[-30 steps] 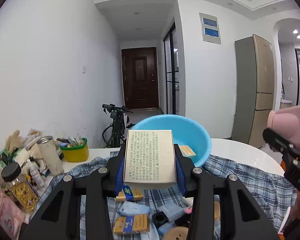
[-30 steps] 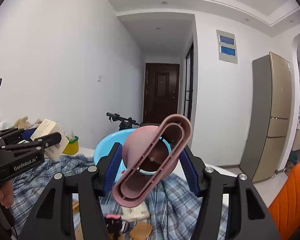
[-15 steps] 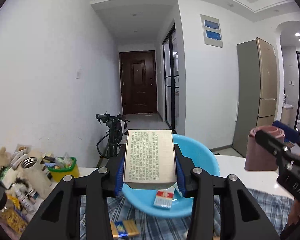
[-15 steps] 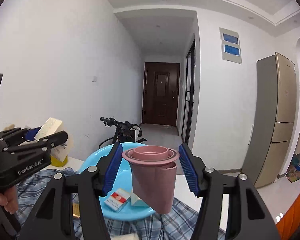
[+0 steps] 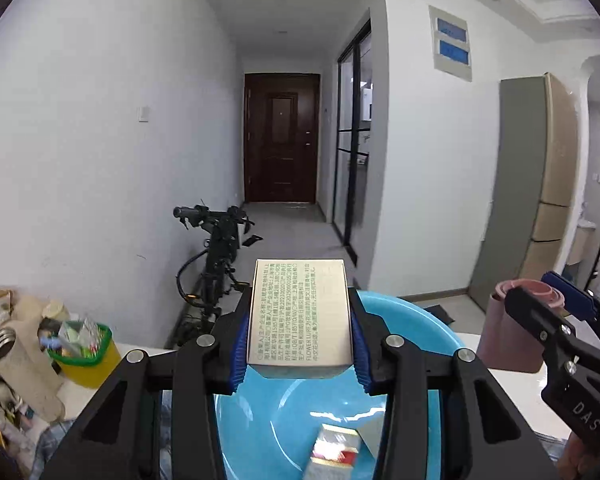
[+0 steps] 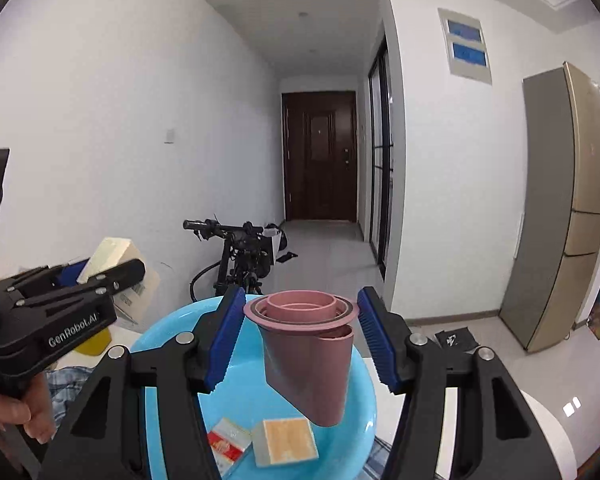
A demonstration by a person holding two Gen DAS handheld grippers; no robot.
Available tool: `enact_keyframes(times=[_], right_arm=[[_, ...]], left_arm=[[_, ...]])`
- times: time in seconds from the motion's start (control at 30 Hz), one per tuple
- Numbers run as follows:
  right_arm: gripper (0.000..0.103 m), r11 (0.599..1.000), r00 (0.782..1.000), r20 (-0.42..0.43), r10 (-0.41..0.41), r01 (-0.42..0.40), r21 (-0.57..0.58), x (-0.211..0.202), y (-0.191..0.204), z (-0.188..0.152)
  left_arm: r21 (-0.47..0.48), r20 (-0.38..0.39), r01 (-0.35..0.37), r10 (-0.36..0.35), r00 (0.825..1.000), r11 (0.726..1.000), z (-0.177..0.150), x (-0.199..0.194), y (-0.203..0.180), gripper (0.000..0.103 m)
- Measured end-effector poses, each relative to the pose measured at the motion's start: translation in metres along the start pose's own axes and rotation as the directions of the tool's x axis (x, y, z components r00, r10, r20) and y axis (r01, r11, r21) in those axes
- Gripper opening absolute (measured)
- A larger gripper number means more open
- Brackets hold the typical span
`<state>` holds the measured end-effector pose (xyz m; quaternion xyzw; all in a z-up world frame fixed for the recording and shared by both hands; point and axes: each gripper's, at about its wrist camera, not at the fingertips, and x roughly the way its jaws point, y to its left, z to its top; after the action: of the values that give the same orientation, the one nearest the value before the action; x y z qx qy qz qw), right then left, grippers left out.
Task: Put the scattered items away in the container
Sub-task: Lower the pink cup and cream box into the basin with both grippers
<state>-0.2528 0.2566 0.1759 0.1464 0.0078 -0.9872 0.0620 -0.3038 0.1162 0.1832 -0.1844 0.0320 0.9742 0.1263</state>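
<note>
My left gripper (image 5: 300,344) is shut on a beige box (image 5: 300,312) printed with small text, held above the near rim of the blue basin (image 5: 416,332). In the right wrist view, my right gripper (image 6: 300,340) is shut on a pink cup (image 6: 308,364), held upright by its rim over the blue basin (image 6: 168,344). A red-and-white pack (image 6: 228,444) and a tan-faced box (image 6: 286,440) lie inside the basin. Each gripper shows in the other's view: the right gripper (image 5: 556,312) with the cup (image 5: 504,336), the left gripper (image 6: 80,280) with its box (image 6: 112,254).
A yellow-green tub (image 5: 84,356) of small things and a metal-capped bottle (image 5: 4,340) stand at the table's left. Plaid cloth (image 5: 56,440) covers the near table; bare white tabletop (image 5: 516,404) lies to the right. Behind are a bicycle (image 5: 220,256) and a fridge (image 5: 540,208).
Both grippers moved forward over the table until they were above the basin. The pink cup swung from mouth-toward-camera to upright. The scattered items on the cloth dropped out of view.
</note>
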Motion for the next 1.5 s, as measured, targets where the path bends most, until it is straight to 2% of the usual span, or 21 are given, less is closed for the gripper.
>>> enact_keyframes(times=[0.3,0.4,0.5,0.6,0.63,0.7,0.8,0.83,0.87,0.97,1.13,1.27,1.37,1.5], right_arm=[[0.057,0.999,0.998,-0.054,0.018,-0.020,-0.044,0.032,-0.002,0.018],[0.057,0.997,0.992,-0.117,0.052,-0.058,-0.047,0.045,-0.004,0.027],[0.057,0.993,0.968,-0.219,0.120,-0.121,0.009,0.064,-0.012,0.038],[0.057,0.991,0.943,-0.305,0.134,-0.133,0.024,0.084,-0.016,0.046],[0.057,0.990,0.932,-0.335,0.136,-0.136,0.024,0.090,-0.017,0.047],[0.057,0.989,0.911,-0.387,0.144,-0.145,0.028,0.100,-0.020,0.051],[0.057,0.988,0.878,-0.454,0.154,-0.146,0.052,0.110,-0.025,0.057],[0.057,0.987,0.870,-0.468,0.157,-0.146,0.060,0.111,-0.026,0.060],[0.057,0.988,0.866,-0.476,0.155,-0.142,0.064,0.113,-0.027,0.063],[0.057,0.988,0.853,-0.499,0.154,-0.136,0.072,0.117,-0.029,0.072],[0.057,0.991,0.829,-0.543,0.131,-0.125,0.049,0.127,-0.022,0.070],[0.057,0.987,0.803,-0.574,0.158,-0.136,0.081,0.135,-0.022,0.055],[0.057,0.989,0.795,-0.590,0.145,-0.129,0.070,0.141,-0.022,0.042],[0.057,0.987,0.769,-0.621,0.156,-0.138,0.076,0.155,-0.022,0.018]], left_arm=[[0.042,-0.081,-0.025,0.029,0.996,0.999,0.011,0.048,-0.001,0.044],[0.056,-0.130,-0.062,0.069,0.989,0.996,0.016,0.061,-0.003,0.044],[0.062,-0.198,-0.070,0.081,0.977,0.996,0.024,0.073,-0.001,0.044],[0.093,-0.273,-0.068,0.091,0.958,0.993,0.031,0.085,-0.003,0.044],[0.108,-0.310,-0.067,0.097,0.946,0.992,0.032,0.089,-0.004,0.044],[0.111,-0.410,-0.043,0.086,0.908,0.993,0.035,0.100,-0.005,0.044],[-0.013,-0.548,0.019,-0.023,0.836,1.000,0.042,0.113,0.005,0.044],[-0.038,-0.558,0.020,-0.038,0.829,0.999,0.049,0.114,0.009,0.044],[-0.038,-0.552,0.015,-0.033,0.834,0.999,0.057,0.113,0.010,0.044],[0.015,-0.509,-0.015,0.020,0.861,1.000,0.075,0.104,0.003,0.044],[0.056,-0.522,0.022,0.011,0.853,0.998,0.071,0.099,-0.012,0.044],[0.045,-0.570,0.052,-0.017,0.822,0.998,0.051,0.109,-0.021,0.044],[0.036,-0.597,0.037,-0.008,0.802,0.999,0.034,0.124,-0.019,0.044],[0.019,-0.639,0.033,-0.013,0.769,0.999,0.007,0.145,-0.016,0.044]])
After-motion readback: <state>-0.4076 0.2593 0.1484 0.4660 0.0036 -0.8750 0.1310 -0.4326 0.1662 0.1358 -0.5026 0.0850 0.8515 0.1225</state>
